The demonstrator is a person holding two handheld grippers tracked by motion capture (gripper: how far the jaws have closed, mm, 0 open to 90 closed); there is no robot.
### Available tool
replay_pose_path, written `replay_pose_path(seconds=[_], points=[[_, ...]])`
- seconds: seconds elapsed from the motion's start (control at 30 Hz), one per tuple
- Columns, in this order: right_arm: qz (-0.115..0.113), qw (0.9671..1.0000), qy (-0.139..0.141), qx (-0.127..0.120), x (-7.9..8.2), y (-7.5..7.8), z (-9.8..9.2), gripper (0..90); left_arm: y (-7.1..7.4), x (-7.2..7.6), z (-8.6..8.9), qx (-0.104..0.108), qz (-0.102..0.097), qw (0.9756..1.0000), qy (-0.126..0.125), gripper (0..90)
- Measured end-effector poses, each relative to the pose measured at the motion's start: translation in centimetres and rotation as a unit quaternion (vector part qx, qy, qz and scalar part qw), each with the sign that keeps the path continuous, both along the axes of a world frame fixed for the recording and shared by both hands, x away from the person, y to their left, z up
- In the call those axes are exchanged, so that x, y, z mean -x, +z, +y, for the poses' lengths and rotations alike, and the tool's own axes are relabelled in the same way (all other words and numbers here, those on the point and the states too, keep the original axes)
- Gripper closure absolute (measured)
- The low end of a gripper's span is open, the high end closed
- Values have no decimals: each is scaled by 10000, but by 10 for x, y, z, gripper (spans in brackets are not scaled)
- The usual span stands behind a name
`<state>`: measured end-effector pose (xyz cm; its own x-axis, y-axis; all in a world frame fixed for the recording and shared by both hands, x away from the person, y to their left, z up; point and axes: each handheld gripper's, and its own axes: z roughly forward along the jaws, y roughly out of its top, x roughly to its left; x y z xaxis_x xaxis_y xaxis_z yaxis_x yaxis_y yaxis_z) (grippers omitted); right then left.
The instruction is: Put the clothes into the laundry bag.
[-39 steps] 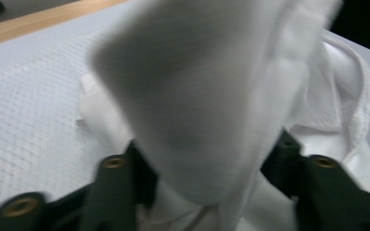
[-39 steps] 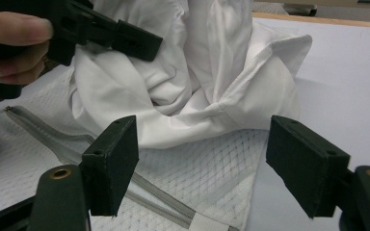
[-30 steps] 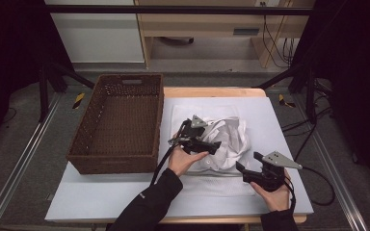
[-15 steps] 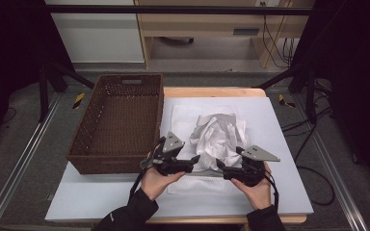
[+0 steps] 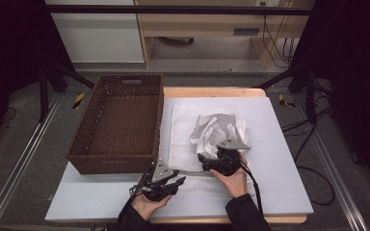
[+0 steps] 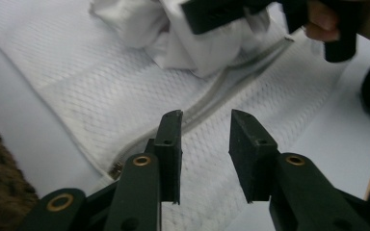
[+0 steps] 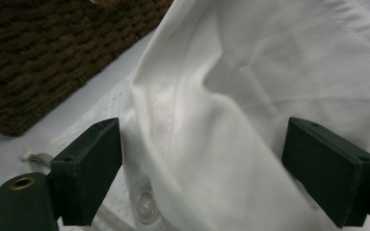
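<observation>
A: Dark room, black curtains all round; I'm looking down at a wooden desk [image 5: 212,92] with a pale blue board [image 5: 279,159] on it. What's on your screen?

B: A white mesh laundry bag [image 5: 183,139] lies flat near the middle of the board, with a crumpled white shirt [image 5: 217,131] lying on its far right part. The brown wicker basket [image 5: 120,122] sits along the board's left edge, with nothing in it.

A: And my tongs?

B: Your left gripper [image 5: 173,182] is at the bag's near left corner, over the zipper [image 6: 207,113]. Its jaws have just been closing and stand fairly narrow, apart, above the mesh; nothing is pinched yet. Your right gripper [image 5: 203,160] is by the shirt's near edge, jaws spread wide with the shirt cloth [image 7: 231,120] lying between them, the pads not pressing. A button [image 7: 147,204] shows low in that view.

A: So how far along am I?

B: Early, I'd say. The shirt is outside the bag and neither is in the basket. What's left, as I judge it: catch the bag's opening, lift the shirt in, close up.
</observation>
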<state>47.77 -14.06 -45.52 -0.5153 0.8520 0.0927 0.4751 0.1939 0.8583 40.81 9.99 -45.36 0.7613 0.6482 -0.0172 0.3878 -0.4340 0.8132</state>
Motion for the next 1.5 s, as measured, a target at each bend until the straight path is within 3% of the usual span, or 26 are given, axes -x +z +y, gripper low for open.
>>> replay_pose_path(seconds=[0.03,0.07,0.2,0.23,0.37,0.43,0.57,0.67,0.8,0.87,0.9,0.97,1.1,1.2,1.33,1.5], points=[[24,10000,-14,40,-3,-3,1,157,-3,1,-2,-204,-148,9997,2,671],[34,9999,-25,92,-6,-6,2,172,-6,2,-3,-267,-251,9993,-10,681],[10,9996,-92,265,-10,-11,6,291,-13,1,-6,-253,19,9997,5,755],[36,9994,-114,312,-10,-11,7,340,-16,0,-6,-211,130,9997,-14,775],[89,9975,-203,667,-11,-13,5,563,-25,-2,-7,-304,223,9993,-17,869],[155,9973,-204,693,-11,-12,1,699,-28,-3,-8,-362,255,9990,-13,898],[73,9977,-308,605,-7,-1,-17,781,-31,-3,-7,-407,254,9988,2,899],[-59,9969,-541,564,-1,11,-45,786,-31,-2,-8,-453,234,9987,7,899],[-168,9933,-975,601,9,21,-91,787,-31,-3,-8,-431,267,9987,5,899],[-169,9900,-1195,735,15,18,-112,786,-31,-3,-8,-432,268,9987,10,899],[-169,9900,-1195,735,15,18,-112,786,-31,-3,-8,-432,268,9987,10,899],[-63,9871,-1319,902,20,5,-129,782,-30,-3,-8,-437,267,9987,15,899],[31,9845,-1379,1080,21,-15,-132,748,-30,-3,-8,-411,289,9987,33,899],[-16,9855,-1394,964,22,-18,-135,607,-28,-2,-9,-353,238,9991,37,899],[-224,9905,-1265,482,35,-3,-144,395,-26,-2,-13,-299,187,9994,7,899],[-647,9907,-1158,287,51,26,-140,319,-27,-2,-19,-317,194,9993,-45,899]])
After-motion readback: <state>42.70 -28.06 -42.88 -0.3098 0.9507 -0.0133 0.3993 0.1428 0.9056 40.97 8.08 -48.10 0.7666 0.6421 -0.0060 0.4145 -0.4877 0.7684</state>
